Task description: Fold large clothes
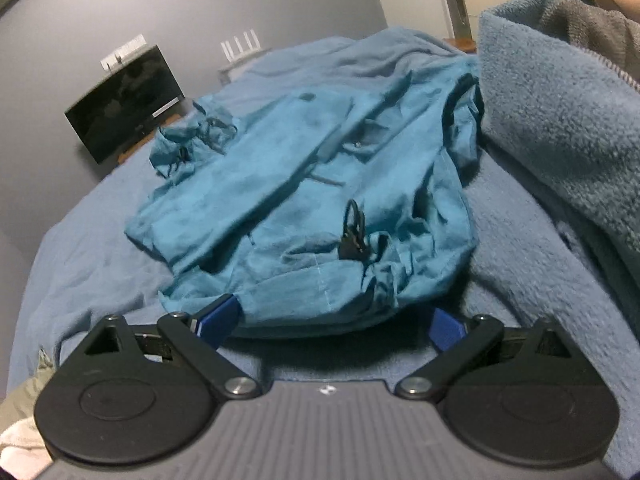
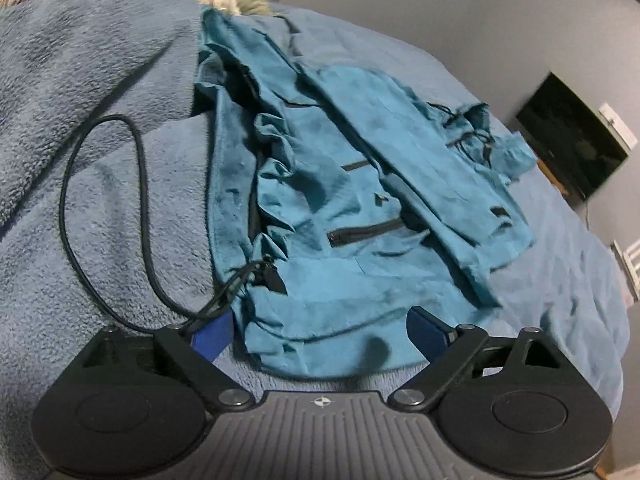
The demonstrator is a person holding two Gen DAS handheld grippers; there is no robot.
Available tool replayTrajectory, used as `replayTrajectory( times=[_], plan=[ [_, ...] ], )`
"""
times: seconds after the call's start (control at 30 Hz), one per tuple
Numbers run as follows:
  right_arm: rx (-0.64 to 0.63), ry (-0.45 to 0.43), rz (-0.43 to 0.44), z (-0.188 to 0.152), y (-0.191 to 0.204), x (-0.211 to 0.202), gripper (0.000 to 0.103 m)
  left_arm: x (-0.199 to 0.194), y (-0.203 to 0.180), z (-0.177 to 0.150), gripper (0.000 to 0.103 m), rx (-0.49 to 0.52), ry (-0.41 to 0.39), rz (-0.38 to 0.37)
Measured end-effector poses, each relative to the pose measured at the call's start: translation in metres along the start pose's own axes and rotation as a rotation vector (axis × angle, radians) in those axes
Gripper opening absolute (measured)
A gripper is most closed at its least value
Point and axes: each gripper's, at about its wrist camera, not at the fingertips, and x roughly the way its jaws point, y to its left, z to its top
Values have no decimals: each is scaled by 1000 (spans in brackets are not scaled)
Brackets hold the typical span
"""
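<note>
Teal jacket (image 1: 304, 184) spread on a blue blanket (image 1: 100, 216), just ahead of both jaw pairs.
The left gripper (image 1: 332, 322) and right gripper (image 2: 320, 330) are held released, the hem lying between the blue fingers (image 2: 426, 330), ungripped.

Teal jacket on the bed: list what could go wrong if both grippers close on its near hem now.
1. The black cable loops right up to the right gripper beside the teal jacket; closing could catch it with the cloth.
2. The drawcord toggle sits near the hem before the left gripper; it may snag or bunch the fold.
3. The fleece blanket rises against the jacket's side and could be dragged along.
</note>
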Motion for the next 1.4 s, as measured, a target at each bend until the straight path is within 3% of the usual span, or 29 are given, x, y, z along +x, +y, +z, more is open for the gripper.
replayTrajectory(
  times=[0.13,0.37,0.6,0.67,0.83,0.93,1.1,1.23,1.4],
  plan=[
    [-33,-17,24,6,-2,13,91,13,0,9,99,18,-71,15],
    [-34,-7,81,10,-13,18,79,7,1,30,99,149,-91,21],
    [-26,4,162,16,-25,18,71,24,2,36,99,193,-49,-89],
    [-20,-3,181,18,-25,21,68,34,6,33,96,157,-42,-118],
    [45,-4,268,21,-33,24,44,42,33,29,58,-42,-52,-167],
    [94,-16,292,20,-39,14,37,34,46,29,50,-146,-107,-146],
    [189,-81,287,19,-56,3,40,26,76,33,38,-352,-230,-101],
    [198,-92,258,21,-60,5,58,41,85,44,32,-382,-255,-84],
    [188,-111,260,26,-57,8,49,60,90,54,32,-374,-225,-96]
  ],
)
